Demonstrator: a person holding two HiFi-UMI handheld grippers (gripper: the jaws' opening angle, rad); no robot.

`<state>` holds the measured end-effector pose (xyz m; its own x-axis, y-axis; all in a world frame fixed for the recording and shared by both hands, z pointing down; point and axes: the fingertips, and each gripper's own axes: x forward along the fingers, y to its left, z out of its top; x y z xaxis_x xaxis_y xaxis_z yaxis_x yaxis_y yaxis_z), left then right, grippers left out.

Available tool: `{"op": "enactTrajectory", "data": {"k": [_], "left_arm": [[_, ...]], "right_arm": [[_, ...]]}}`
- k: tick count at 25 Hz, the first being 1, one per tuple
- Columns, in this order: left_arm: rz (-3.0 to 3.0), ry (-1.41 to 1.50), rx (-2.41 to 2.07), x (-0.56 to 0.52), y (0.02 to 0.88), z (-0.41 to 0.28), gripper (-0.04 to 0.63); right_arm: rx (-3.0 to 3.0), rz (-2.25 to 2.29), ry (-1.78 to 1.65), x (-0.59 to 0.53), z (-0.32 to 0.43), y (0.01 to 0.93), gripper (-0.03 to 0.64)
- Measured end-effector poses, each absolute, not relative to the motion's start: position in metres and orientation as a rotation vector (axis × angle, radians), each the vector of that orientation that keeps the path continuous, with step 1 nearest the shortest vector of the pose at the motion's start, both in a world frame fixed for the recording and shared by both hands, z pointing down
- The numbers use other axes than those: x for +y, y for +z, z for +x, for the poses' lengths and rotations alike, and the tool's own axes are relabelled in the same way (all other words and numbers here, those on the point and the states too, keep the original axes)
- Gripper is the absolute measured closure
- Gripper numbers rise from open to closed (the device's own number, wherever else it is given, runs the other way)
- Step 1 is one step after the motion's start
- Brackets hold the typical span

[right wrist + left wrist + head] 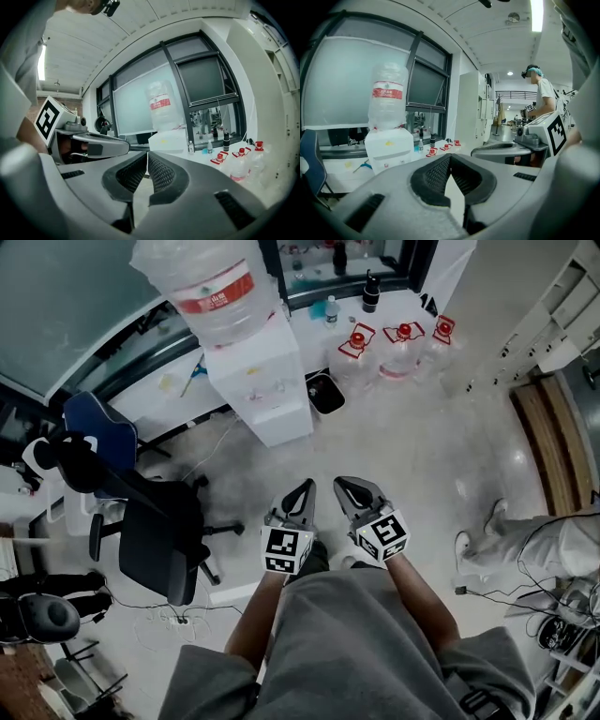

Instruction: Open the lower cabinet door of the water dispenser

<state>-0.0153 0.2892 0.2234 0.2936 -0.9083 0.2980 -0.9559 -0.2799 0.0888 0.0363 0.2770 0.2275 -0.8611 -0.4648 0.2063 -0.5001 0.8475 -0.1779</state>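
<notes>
Two tools, both with jaws pressed together and nothing between them: I'm holding the left tool point(305, 486) and right tool point(345, 482) side by side close to my body, well apart from the water dispenser point(262, 381). It is standing on the floor ahead by the window, its lower cabinet door point(284, 420) facing me and looking closed. Risks I'm flagging: shut jaws are likely slipping off the door edge unless I'm parting them first, a hard tug is risking rocking the big bottle point(211, 287) on top, and the swinging door is maybe hitting the black bin point(325, 393) just beside it or the red-capped jugs point(403, 348) nearby. Bottle's red label point(217, 294) is carrying white writing, too small to read, and I'm reading nothing elsewhere.
</notes>
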Motion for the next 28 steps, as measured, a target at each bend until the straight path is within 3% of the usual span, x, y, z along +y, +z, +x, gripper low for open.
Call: {"op": "enactTrajectory", "data": {"k": [12,28], "left_arm": [[2.351,0.275,-1.564,0.238,0.245,-0.077,0.586],[2.242,0.327,-1.53,0.118,0.29,-0.083,0.586]], "right_arm": [[-2.775,0.876,0.35,0.232,-0.016,0.249,0.603],[-2.709,0.865,0.451,0.115,-0.018,0.299,0.603]]}}
